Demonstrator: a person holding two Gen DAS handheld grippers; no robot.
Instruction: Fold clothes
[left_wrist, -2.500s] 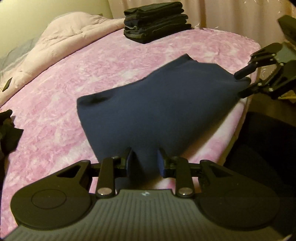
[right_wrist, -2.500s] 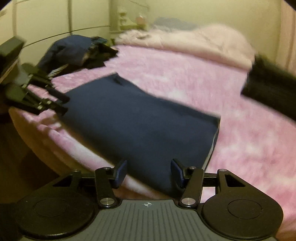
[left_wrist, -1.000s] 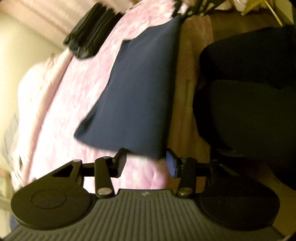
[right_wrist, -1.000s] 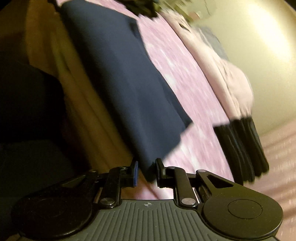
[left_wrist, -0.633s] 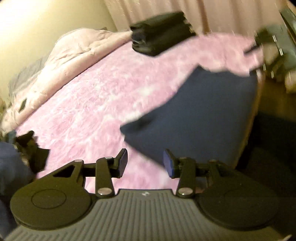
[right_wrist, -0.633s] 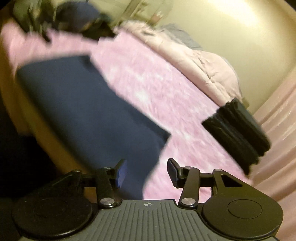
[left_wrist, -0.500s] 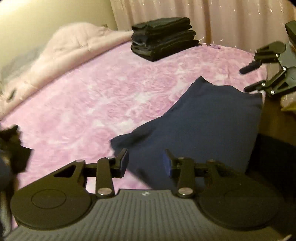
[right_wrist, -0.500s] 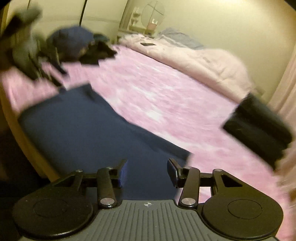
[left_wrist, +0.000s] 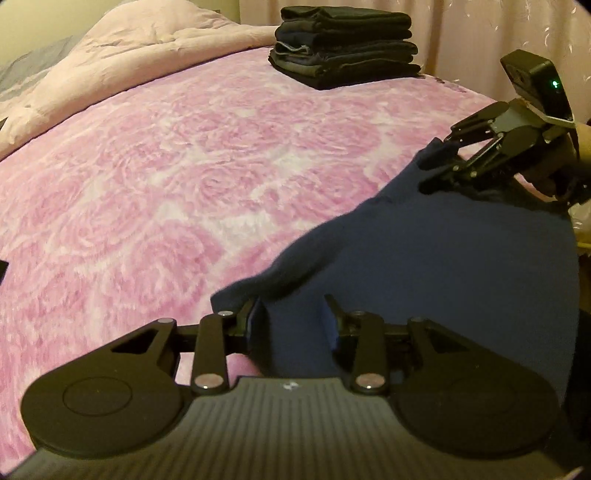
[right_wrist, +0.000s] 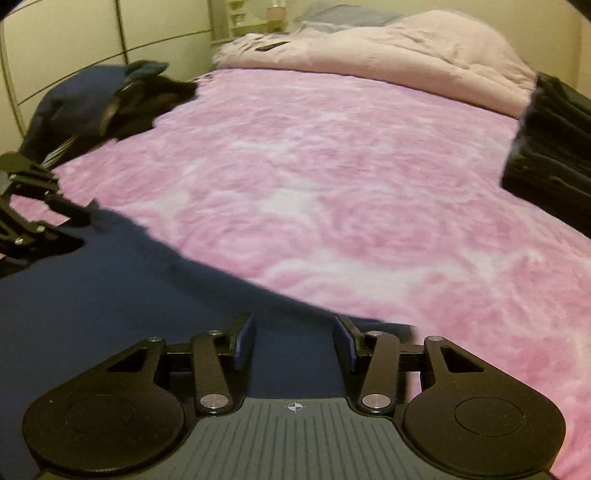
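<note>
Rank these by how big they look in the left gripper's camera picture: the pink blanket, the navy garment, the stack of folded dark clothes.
1. pink blanket, filling most of the picture.
2. navy garment, though it lies nearest the camera, which enlarges it.
3. stack of folded dark clothes, smallest, but farthest away, so its true size is unsure.

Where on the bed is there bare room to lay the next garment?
The widest free patch is the middle of the pink blanket, bordered by the pale duvet, the folded dark stack and the navy garment. It is crowded by the unfolded clothes pile and along the garment's edge, where both grippers work.
</note>
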